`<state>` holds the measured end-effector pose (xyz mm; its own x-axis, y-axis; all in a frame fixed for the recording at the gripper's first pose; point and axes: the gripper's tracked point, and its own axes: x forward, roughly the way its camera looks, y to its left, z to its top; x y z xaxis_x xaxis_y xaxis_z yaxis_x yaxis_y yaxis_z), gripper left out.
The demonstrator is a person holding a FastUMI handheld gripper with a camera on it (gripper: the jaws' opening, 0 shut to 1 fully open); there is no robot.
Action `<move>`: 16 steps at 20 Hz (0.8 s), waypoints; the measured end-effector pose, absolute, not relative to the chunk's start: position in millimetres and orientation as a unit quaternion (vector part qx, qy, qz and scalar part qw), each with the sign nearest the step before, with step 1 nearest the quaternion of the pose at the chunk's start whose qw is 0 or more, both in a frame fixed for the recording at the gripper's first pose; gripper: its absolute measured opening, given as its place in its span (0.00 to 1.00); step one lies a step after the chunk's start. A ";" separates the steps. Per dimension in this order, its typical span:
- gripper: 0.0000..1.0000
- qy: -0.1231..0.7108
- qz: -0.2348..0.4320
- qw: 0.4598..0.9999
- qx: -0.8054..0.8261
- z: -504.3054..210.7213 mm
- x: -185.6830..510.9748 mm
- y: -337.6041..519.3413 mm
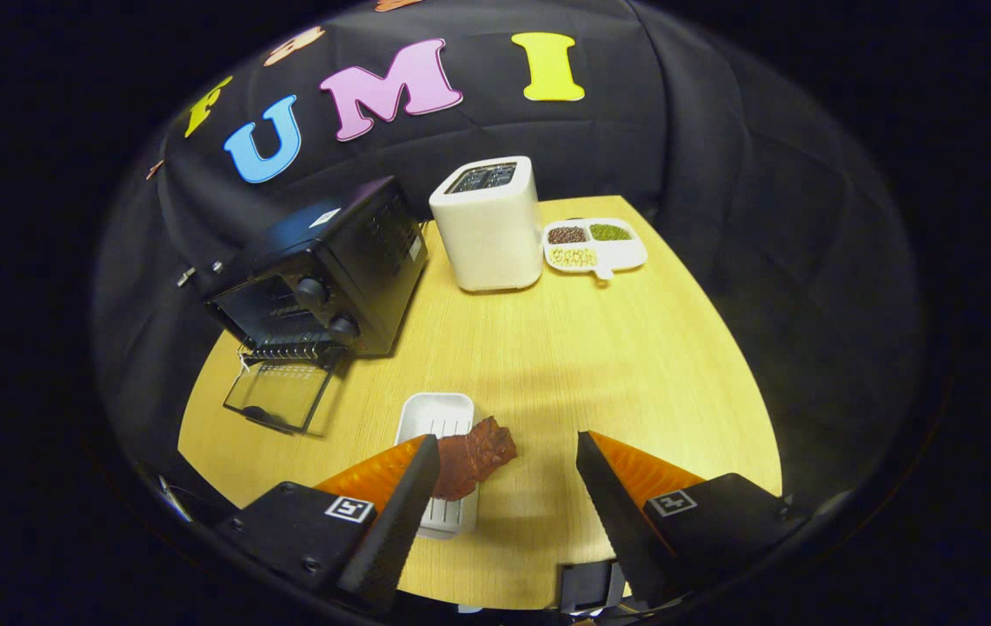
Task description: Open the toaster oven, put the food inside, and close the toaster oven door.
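Toaster oven (322, 274) sits upper left of frame, door (280, 396) dropped flat onto the table (565, 365), so loading comes next. I hold the gripper (506, 474) wide, nothing between its fingers. The food (474, 456), probably a meat slice, overhangs the white tray (435, 417) beside the left finger, offering an edge to pinch.

Pretty dim booth overall, with overhead light pooling on the desk (548, 348) in a soft bright patch, faint shadows under stuff, heavy fisheye bending at the edges, but focus stayed decently sharp mid-frame.
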<state>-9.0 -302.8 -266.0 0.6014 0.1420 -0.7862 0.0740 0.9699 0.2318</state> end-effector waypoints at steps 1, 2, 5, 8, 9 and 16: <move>0.97 0.450 0.026 0.883 0.129 -269.0 -5.2 -301.7; 0.96 0.453 0.034 0.880 0.140 -272.3 -2.8 -299.7; 0.93 0.468 0.048 0.866 0.171 -286.2 7.3 -289.6; 0.78 0.479 0.064 0.853 0.197 -296.4 6.8 -282.4; 0.73 0.488 0.064 0.845 0.207 -300.8 5.5 -281.0; 0.29 0.496 0.055 0.806 0.319 -295.2 12.5 -269.0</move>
